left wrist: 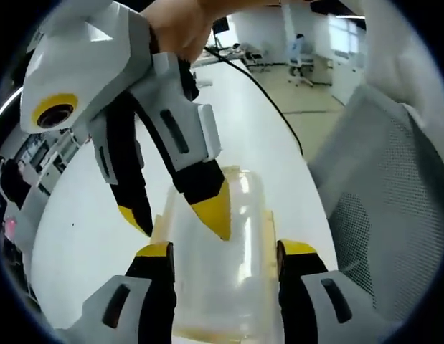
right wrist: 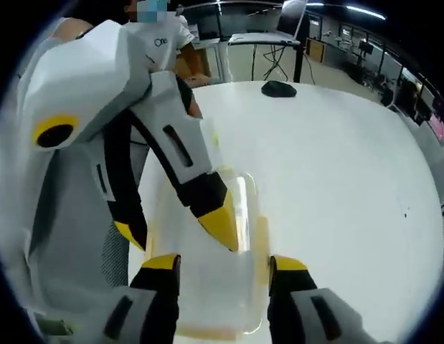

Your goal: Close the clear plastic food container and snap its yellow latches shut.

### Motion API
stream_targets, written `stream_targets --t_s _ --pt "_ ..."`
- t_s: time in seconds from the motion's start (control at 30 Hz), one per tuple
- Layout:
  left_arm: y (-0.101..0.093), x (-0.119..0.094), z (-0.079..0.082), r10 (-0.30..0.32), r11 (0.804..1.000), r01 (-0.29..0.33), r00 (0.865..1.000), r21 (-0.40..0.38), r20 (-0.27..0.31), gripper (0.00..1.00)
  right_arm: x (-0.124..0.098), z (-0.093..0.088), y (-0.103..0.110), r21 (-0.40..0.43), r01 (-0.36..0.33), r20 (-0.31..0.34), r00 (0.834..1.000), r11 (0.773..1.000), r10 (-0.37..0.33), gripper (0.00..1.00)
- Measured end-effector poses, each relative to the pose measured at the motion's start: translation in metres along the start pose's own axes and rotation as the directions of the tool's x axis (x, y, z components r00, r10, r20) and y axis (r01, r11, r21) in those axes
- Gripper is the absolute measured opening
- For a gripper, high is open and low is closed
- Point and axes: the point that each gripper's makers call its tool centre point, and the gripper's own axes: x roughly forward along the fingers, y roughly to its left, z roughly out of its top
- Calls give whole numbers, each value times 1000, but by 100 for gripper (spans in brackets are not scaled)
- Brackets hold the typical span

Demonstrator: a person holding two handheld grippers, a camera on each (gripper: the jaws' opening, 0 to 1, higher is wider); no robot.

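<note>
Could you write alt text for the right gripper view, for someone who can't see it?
A clear plastic container sits on a white table between the right gripper's open yellow-tipped jaws. The left gripper reaches in opposite, jaws spread over it.

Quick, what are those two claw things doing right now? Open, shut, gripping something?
Left gripper: open, jaws astride the clear container.
Right gripper: open, jaws astride the same container from the opposite end.

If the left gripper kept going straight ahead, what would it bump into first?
Probably the clear container, which already sits between the left gripper's tips. Just beyond, the right gripper reaches down onto it. Depth is hard to judge.
</note>
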Motion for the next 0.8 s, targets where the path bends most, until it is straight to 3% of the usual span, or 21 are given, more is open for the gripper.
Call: stream_targets --t_s 0.2,0.8 --pt "1 3 0 11 1000 -11 1000 6 -10 56 4 1 0 38 -19 4 1000 999 19 50" --pt "2 4 -2 23 999 -21 997 27 -68 56 5 0 3 46 -31 -28 999 998 32 48"
